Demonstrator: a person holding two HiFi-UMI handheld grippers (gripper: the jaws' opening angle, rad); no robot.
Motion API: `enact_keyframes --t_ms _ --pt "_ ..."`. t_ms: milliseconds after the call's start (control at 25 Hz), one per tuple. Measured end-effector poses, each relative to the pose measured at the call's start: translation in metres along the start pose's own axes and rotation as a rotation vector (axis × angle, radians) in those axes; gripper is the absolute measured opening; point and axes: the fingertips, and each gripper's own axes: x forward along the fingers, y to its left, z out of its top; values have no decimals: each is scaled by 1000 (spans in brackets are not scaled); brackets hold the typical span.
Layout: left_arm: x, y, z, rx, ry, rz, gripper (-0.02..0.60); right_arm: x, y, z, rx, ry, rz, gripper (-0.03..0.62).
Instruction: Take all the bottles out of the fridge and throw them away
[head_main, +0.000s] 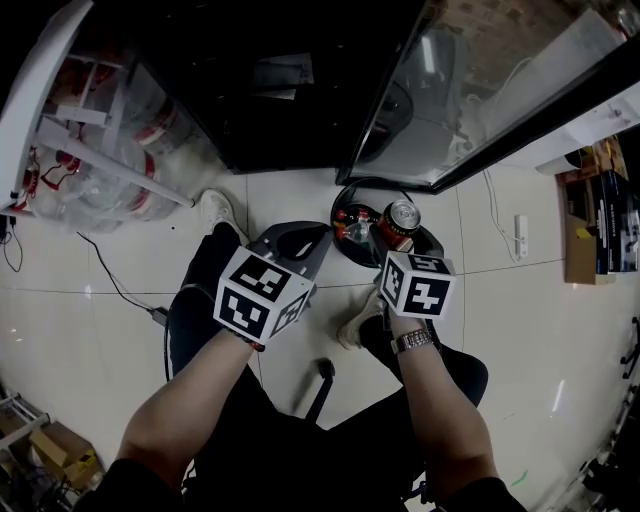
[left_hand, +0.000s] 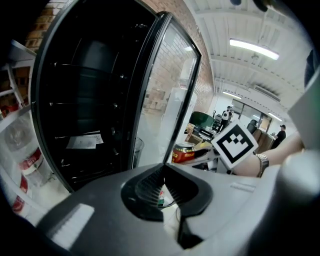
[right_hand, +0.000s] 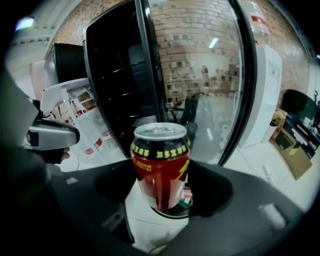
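While the right claw (right_hand: 161, 176) clamps a can (right_hand: 160, 152) — bin (head_main: 339, 214) lies below.

The left gripper (head_main: 303, 238) and the right gripper (head_main: 398, 232) are each formed as a smooth grey moulded shell. Each is topped by a white cube (head_main: 262, 293) printed with black square markers (a different pattern on each face). Dark ribbed pads (left_hand: 150, 186) are set inside the left jaws. A metal-link wristwatch (head_main: 413, 341) is worn on the right wrist. Dark trousers (head_main: 205, 285) and pale shoes (head_main: 215, 210) are worn.
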Motion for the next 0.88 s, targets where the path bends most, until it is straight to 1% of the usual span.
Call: enact_keyframes --t_ms 160,280,400,560,880 --pt "4 -1 -2 2 6 -3 4 3 -6 -1 -4 -2 -16 325" --pt "5 2 1 3 5 0 4 0 -11 16 -15 -63 -37 325" --pt "5 6 5 1 -3 6 4 -3 -13 35 -17 -106 -36 320" --pt "2 6 7 2 -8 6 5 -7 -13 38 -16 -113 -37 304" --pt "-12 3 15 12 -33 15 4 -19 1 44 -31 -132 -21 304"
